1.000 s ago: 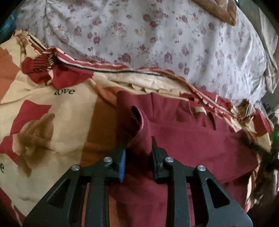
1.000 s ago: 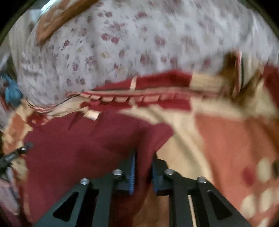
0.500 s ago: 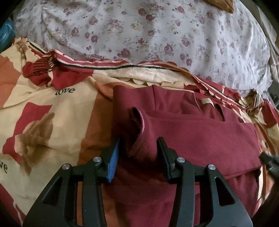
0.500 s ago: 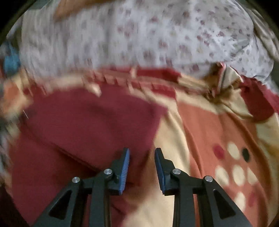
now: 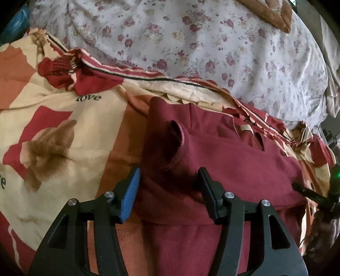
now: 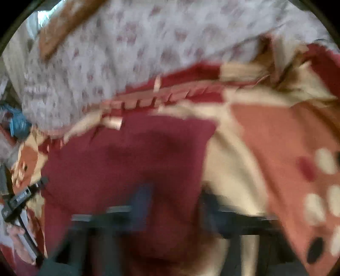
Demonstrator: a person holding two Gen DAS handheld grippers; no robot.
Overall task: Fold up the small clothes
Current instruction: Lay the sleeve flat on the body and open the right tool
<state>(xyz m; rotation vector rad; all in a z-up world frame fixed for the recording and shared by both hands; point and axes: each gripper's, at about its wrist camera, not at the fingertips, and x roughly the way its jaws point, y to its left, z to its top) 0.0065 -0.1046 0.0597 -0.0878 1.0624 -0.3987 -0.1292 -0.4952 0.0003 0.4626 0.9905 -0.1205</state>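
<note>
A maroon garment (image 5: 229, 161) lies folded across a patterned bedspread (image 5: 55, 131), its collar label at the far side. My left gripper (image 5: 169, 184) is open, its jaws wide on either side of a raised sleeve cuff (image 5: 178, 146) at the garment's left end, not pinching it. In the blurred right wrist view the same garment (image 6: 131, 161) fills the lower left. My right gripper (image 6: 176, 199) is open over the garment's right edge. The other gripper's tip (image 5: 308, 193) shows at the left wrist view's right edge.
A floral quilt (image 5: 212, 46) is bunched along the far side of the bed. A brown cushion (image 5: 274, 12) lies beyond it. The bedspread's ruffled edge (image 5: 191, 93) runs just behind the garment. The bedspread extends to the right (image 6: 276, 148).
Both grippers have opened and let go of the maroon cloth. The left jaws spread wide around the cuff. The right gripper swung over the garment's right edge, with motion blur.
</note>
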